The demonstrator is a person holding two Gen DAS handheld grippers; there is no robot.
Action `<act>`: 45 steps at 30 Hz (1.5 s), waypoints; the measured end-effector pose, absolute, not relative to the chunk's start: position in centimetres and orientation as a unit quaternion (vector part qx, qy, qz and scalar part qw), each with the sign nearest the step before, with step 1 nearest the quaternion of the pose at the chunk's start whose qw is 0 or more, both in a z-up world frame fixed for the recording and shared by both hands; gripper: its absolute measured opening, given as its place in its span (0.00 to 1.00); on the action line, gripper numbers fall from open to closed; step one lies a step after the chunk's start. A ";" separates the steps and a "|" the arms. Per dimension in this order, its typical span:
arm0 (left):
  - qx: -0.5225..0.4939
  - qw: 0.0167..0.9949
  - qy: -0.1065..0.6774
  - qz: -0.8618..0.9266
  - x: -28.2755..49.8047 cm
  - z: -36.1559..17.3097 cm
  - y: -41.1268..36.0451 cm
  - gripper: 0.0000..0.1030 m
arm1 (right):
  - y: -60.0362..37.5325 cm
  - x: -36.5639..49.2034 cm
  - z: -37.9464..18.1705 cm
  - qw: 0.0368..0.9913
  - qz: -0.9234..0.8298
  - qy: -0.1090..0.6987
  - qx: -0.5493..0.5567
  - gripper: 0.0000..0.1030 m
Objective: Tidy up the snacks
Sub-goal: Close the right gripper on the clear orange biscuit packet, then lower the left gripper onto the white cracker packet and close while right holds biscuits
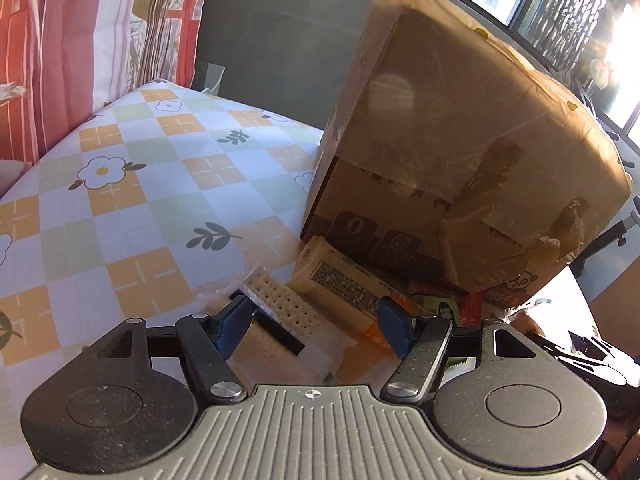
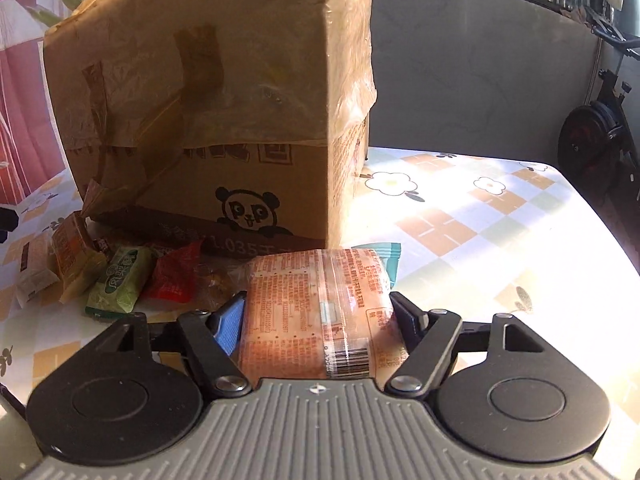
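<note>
Tongs first: left gripper (image 1: 316,322) has blue pads standing apart w/ a clear-wrapped pale cracker packet (image 1: 280,308) lying between them on the cloth; pads don't look pressed on it. Right gripper (image 2: 318,318) straddles an orange-pink printed snack pack w/ barcode (image 2: 316,316); right finger sits against its edge, left blue pad (image 2: 230,326) shows a small gap, so can't tell if it's clamped.

Left view only: cream-yellow long wrapper (image 1: 340,280) just beyond the cracker, touching the tall brown taped cardboard box (image 1: 460,128).

Right view only: panda logo on that box's front, plus a row of small snacks at its base, left of the gripper: green packet (image 2: 120,284), red packet (image 2: 174,280), orange-tan packet (image 2: 74,252). Teal wrapper (image 2: 386,258) peeks behind the orange pack.

All on flower-check tablecloth (image 1: 120,200).
</note>
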State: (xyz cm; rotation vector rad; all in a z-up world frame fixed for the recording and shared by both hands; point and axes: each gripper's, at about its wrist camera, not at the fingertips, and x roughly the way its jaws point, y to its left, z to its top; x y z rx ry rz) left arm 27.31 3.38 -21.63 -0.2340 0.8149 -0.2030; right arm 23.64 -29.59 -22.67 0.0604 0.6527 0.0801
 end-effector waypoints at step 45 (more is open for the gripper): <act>-0.092 0.893 0.439 -0.013 30.2 -24.8 1.4 0.81 | -29.2 21.9 -23.5 0.954 0.059 0.291 0.037 0.72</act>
